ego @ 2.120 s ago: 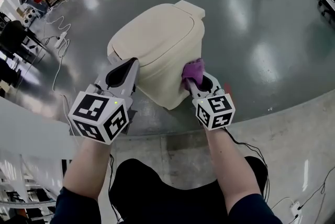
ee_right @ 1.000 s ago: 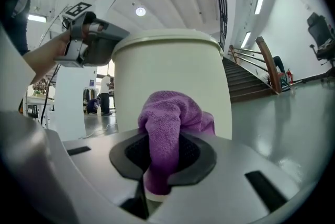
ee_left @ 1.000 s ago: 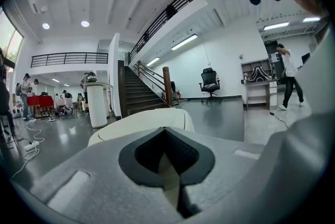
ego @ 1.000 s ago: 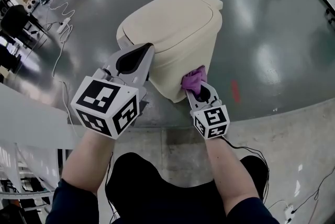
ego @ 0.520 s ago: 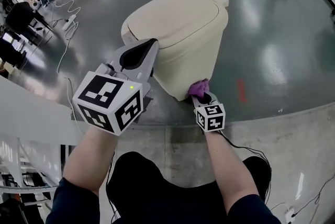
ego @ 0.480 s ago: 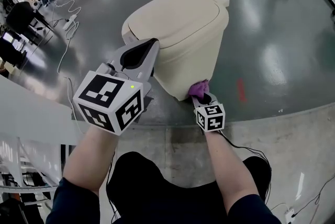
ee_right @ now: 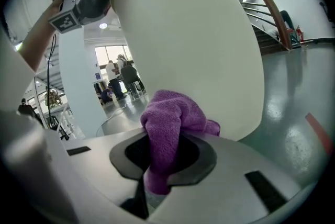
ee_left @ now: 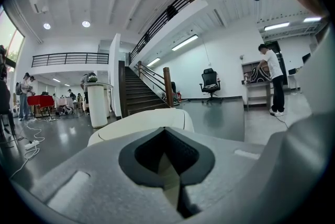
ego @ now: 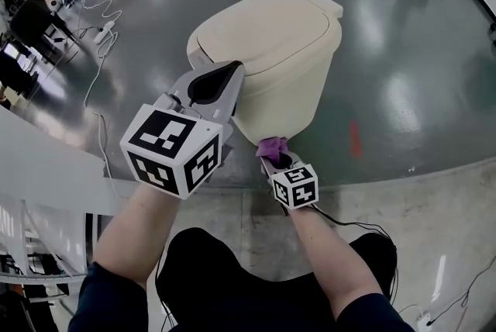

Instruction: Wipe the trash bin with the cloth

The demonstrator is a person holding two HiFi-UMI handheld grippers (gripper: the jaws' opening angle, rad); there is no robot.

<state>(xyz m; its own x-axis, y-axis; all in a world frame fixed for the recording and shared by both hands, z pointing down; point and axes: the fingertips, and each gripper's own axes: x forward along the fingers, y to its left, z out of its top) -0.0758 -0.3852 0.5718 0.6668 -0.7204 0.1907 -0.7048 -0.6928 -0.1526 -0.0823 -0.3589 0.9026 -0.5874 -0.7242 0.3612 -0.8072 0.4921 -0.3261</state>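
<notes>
Trash bin: the cream trash bin (ego: 271,51) stands on the glossy grey floor (ego: 403,74), just past the concrete ledge (ego: 434,206) at my knees; its lid is down.

Cloth: the purple cloth (ego: 271,146) sits low on the bin's near wall, close to the base; in the right gripper view it bunches up out of the jaws and looks to be pressed against the pale wall, though I cannot see the exact contact.

Right gripper: my right gripper (ego: 273,157) is clamped on the cloth, with 1 fold pinched between the jaws and the rest puffed out in front of them.

Left gripper: my left gripper (ego: 225,74) hangs beside the bin's upper near-left edge, jaws together with nothing between them; whether it touches the bin I cannot tell.

Step in hand: I judge this is the bottom of a stroke on the bin's front wall; the lid and the far sides are out of the cloth's reach from here.

Next move: I would need to bring the cloth onto an unwiped strip beside this one; firm pressure into the curved wall; the grip tight enough that the fold does not pull out.

Risk: the bin looks light, so a hard push low down could slide or tip it; my left gripper is well placed to steady it.
</notes>
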